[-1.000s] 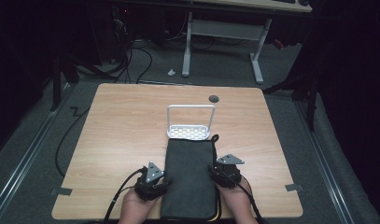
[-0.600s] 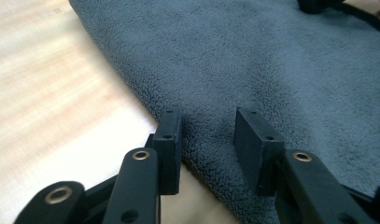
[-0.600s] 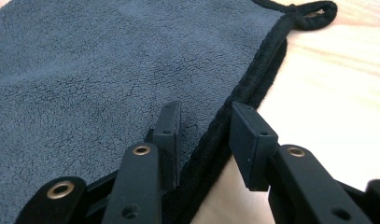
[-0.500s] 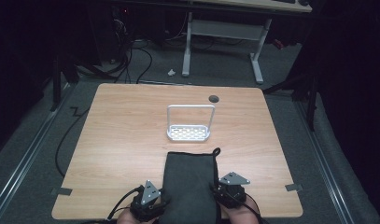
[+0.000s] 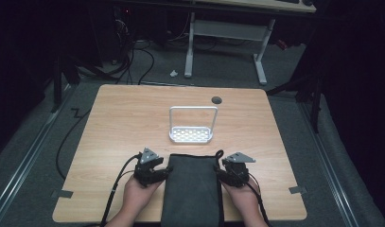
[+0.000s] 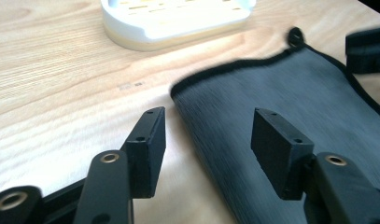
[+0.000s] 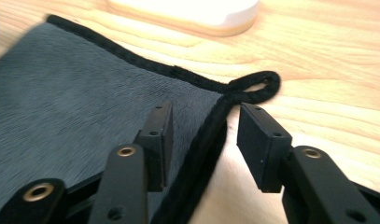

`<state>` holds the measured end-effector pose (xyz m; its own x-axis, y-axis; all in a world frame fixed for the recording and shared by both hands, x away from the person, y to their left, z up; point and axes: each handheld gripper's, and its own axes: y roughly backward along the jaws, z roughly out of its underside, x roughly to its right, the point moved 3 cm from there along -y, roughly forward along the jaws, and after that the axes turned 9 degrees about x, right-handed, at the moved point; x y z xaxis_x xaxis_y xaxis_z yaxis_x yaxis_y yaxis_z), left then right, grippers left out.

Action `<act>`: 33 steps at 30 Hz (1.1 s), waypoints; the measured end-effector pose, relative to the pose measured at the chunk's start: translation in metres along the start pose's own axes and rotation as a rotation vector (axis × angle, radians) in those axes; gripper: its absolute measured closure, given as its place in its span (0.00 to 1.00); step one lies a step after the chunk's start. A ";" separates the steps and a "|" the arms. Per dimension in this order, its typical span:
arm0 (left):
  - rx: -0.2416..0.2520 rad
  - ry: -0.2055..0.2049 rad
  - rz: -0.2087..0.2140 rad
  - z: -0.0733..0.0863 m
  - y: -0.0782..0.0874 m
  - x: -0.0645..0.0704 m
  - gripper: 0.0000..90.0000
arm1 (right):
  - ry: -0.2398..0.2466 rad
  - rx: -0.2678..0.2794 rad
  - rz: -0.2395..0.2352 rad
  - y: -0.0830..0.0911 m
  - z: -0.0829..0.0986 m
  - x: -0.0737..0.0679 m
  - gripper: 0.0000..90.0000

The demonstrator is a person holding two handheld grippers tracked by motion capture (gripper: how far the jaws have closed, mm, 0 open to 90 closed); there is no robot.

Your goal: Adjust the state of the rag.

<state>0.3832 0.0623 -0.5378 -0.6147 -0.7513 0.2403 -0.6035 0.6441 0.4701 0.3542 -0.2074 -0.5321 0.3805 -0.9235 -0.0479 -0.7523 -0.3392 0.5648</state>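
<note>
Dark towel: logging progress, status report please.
Left gripper open, astride towel edge. Right gripper open, astride hem by loop. White rack beyond, apart.

White perforated rack (image 5: 191, 134) with upright wire handle, standing mid-table on light wood tabletop (image 5: 119, 123); dark round grommet (image 5: 216, 100) near the far edge; grey tape tabs (image 5: 60, 193) at both near corners; white-legged desk frame (image 5: 224, 35) and loose cables (image 5: 133, 52) on grey carpet beyond
</note>
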 end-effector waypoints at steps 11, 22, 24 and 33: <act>-0.067 0.011 0.012 0.003 -0.020 0.004 0.53 | -0.058 -0.015 0.032 -0.015 0.008 -0.001 0.63; -0.054 0.030 0.037 0.010 -0.018 0.007 0.86 | -0.049 -0.031 0.004 -0.016 0.008 -0.009 0.92; -0.045 0.023 0.032 0.009 -0.017 0.009 0.92 | -0.046 -0.016 0.010 -0.016 0.009 -0.011 0.94; 0.064 -0.013 0.003 -0.008 -0.005 0.015 0.93 | -0.039 0.098 0.016 -0.002 -0.008 -0.010 0.94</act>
<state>0.3806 0.0470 -0.5299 -0.6228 -0.7476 0.2308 -0.6327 0.6547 0.4136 0.3567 -0.1958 -0.5260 0.3477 -0.9348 -0.0727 -0.8079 -0.3380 0.4827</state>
